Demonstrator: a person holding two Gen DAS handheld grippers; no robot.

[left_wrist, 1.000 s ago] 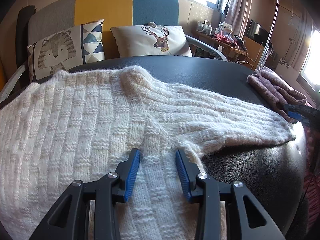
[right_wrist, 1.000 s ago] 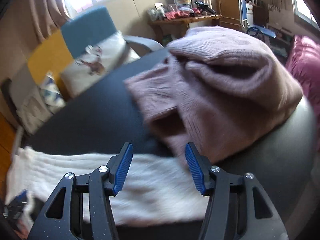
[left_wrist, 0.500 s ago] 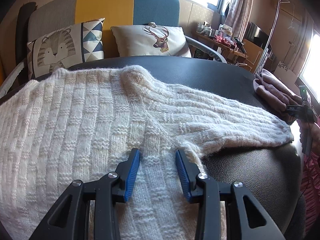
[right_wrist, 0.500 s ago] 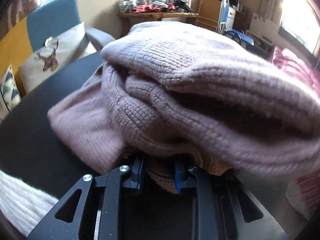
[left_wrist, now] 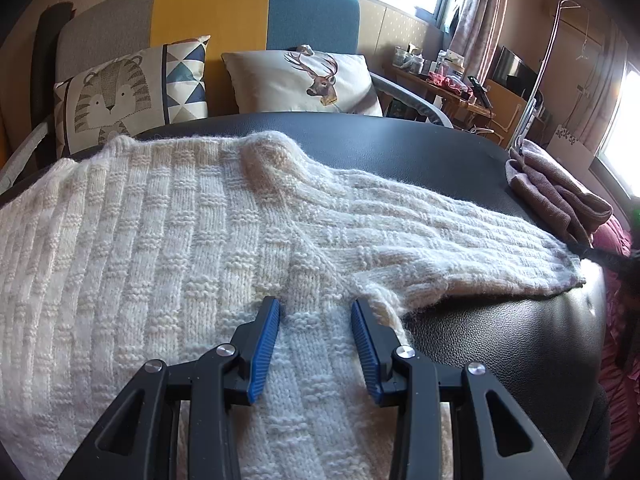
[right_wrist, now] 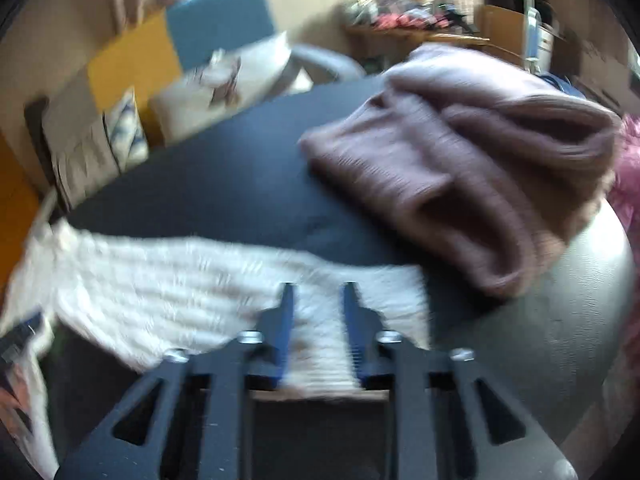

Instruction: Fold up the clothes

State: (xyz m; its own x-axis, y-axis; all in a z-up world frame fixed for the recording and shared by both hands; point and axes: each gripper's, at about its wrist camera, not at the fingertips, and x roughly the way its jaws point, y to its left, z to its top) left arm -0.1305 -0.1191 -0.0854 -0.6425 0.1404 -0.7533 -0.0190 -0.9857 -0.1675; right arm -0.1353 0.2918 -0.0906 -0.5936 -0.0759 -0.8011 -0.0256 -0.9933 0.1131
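Observation:
A cream knit sweater (left_wrist: 160, 260) lies spread flat on the black leather table (left_wrist: 500, 340). Its sleeve (left_wrist: 440, 232) reaches out to the right. My left gripper (left_wrist: 316, 312) hovers open just above the sweater by the armpit, with nothing pinched. In the blurred right wrist view my right gripper (right_wrist: 318, 292) is over the sleeve's cuff (right_wrist: 328, 364). Its jaws are narrow and closing, and the cuff lies flat beneath and between them. A folded mauve sweater (right_wrist: 480, 168) sits to the right of the cuff, and it also shows in the left wrist view (left_wrist: 552, 188).
Behind the table stands a grey, yellow and blue sofa (left_wrist: 212, 12) with a tiger pillow (left_wrist: 116, 96) and a deer pillow (left_wrist: 304, 80). A cluttered wooden side table (left_wrist: 452, 88) and a clothes rail (left_wrist: 536, 80) are at the back right. Pink fabric (left_wrist: 616, 240) lies past the table's right edge.
My right gripper has left the mauve sweater and come back over the cream sleeve's cuff, its jaws narrower than a second ago. The mauve sweater now lies farther from the cuff. The left gripper has not moved.

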